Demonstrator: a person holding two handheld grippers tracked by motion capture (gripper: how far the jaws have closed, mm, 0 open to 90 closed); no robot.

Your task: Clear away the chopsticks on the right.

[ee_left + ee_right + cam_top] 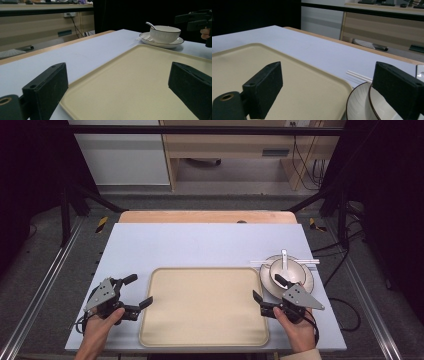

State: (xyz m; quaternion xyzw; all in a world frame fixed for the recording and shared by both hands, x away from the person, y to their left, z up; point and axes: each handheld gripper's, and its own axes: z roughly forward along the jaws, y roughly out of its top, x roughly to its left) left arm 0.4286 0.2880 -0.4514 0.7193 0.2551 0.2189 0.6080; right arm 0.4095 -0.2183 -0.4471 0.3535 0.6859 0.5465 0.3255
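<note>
An empty beige tray [204, 306] lies at the table's front centre. At its right stands a white bowl [289, 271] on a dark-rimmed plate [307, 287], with a white spoon [284, 259] in the bowl and white chopsticks [265, 263] across the plate's far side. My left gripper [139, 290] is open at the tray's left edge, with nothing between its fingers. Open too, my right gripper [268, 288] sits between the tray's right edge and the plate. In the left gripper view the jaws [117, 85] frame the tray [140, 75] and the bowl [165, 33]. The right gripper view has the plate [358, 102] near the right jaw.
A pale sheet [200, 242] covers the table, with a wooden strip [207, 217] at the far edge. Dark frame posts stand at both sides. Wooden furniture and cables lie beyond the table.
</note>
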